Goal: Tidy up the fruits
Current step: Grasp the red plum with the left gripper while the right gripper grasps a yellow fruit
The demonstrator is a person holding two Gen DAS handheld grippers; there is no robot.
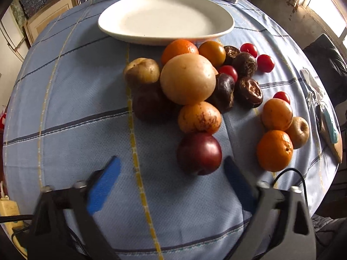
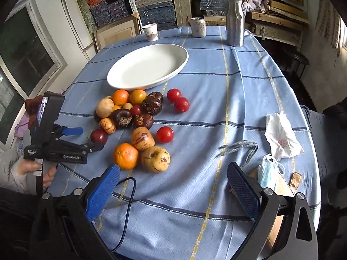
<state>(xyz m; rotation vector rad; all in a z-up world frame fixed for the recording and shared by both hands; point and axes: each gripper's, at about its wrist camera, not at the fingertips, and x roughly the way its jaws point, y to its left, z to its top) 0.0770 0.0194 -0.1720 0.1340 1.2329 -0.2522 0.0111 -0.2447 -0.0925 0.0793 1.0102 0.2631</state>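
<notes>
Left gripper (image 1: 171, 173) jaws wide, approaching dark red plum (image 1: 199, 153); best centred before closing, then carried to white plate (image 1: 121, 30).

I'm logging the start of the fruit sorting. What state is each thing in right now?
left gripper: open, holding nothing, dark red plum just ahead
right gripper: open, holding nothing
white plate: empty, upright
dark red plum: on the cloth, ungripped
fruit pile: loose on the cloth, none plated
paper cup: upright
can: upright
metal bottle: upright, capped
</notes>
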